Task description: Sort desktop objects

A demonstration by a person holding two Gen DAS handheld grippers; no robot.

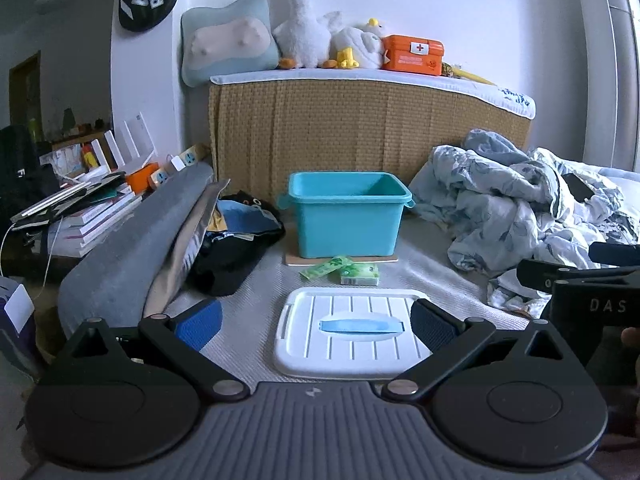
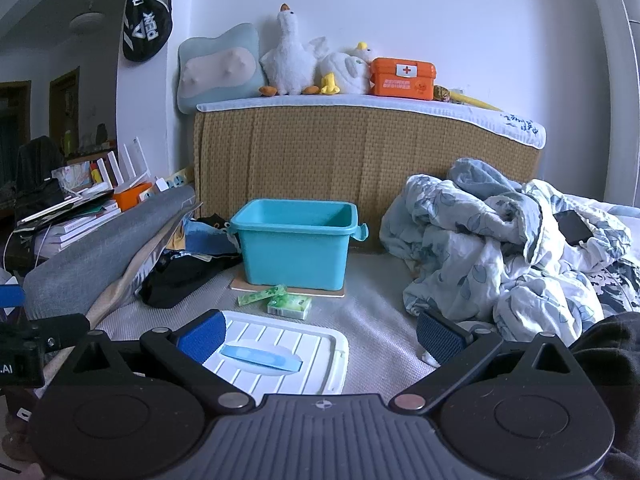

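Observation:
A teal plastic bin (image 1: 347,216) (image 2: 297,242) stands uncovered on a thin board on the bed. Its white lid (image 1: 352,334) (image 2: 276,360) with a blue handle lies flat in front of it. Between bin and lid lie a green tissue pack (image 1: 359,274) (image 2: 289,306) and a flat green packet (image 1: 325,268) (image 2: 262,294). My left gripper (image 1: 316,322) is open, its fingers spread on either side of the lid, touching nothing. To the right of the lid my right gripper (image 2: 320,334) is open and holds nothing; its left fingertip (image 2: 202,338) overlaps the lid's corner in view.
A crumpled blue-and-white quilt (image 1: 516,224) (image 2: 500,252) with a dark phone on it fills the right. Dark clothes (image 1: 236,240) and a grey bolster (image 1: 132,248) lie left. Books (image 1: 92,216) are stacked far left. A woven headboard (image 1: 360,128) carries plush toys and an orange first-aid box (image 1: 412,53).

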